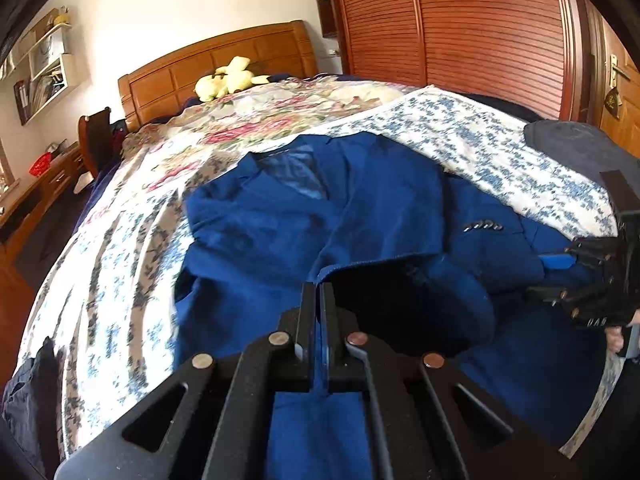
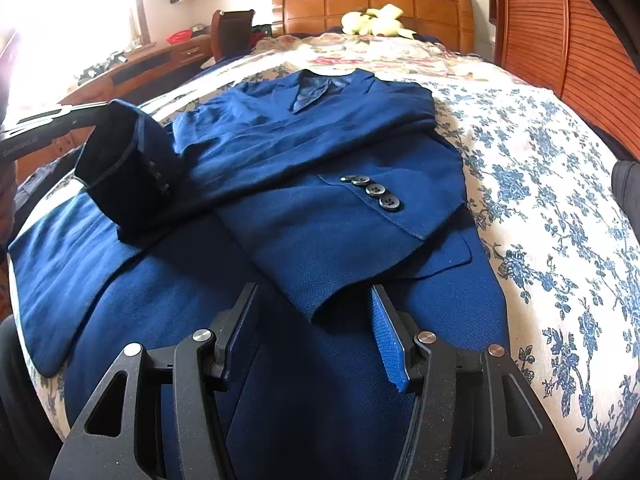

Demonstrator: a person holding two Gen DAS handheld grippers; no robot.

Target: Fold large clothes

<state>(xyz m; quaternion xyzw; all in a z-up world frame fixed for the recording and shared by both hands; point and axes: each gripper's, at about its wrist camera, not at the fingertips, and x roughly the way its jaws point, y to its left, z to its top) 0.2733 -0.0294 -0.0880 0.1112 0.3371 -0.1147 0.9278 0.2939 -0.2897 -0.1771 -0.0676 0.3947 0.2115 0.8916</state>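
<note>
Bed (image 2: 560, 184) is carrying the whole job: floral cover, soft surface, so anything pressed into it is going to sink and drag. Jacket (image 2: 328, 152) is lying face up in the middle of the bed, collar toward the headboard, hem toward the camera, right sleeve already crossing the chest with its cuff buttons showing. Judging it as medium-heavy, lined, structured at the shoulders and lapels, soft elsewhere; it is likely holding a crease at the seams but slumping in the body. Best hold points look like cuffs, hem corners and shoulder seams; pinching mid-panel is probably just bunching cloth. Left sleeve (image 2: 132, 168) is hanging lifted off the bed at the left of the right wrist view, cuff end up. Left claw (image 1: 319, 300) is pinched fully together with blue cloth running between its fingers, so it is holding that sleeve. Right claw (image 2: 316, 320) is standing about half open over the lower front of the jacket, nothing between the pads, not gripping. Hard to make out: the exact pinch point, since in the left wrist view the cloth is hiding it and in the right wrist view the left claw is dark against window glare. Jacket's back and lower hem are cut off behind the right claw body. Whether the far sleeve edge is lying flat I cannot tell.
</note>
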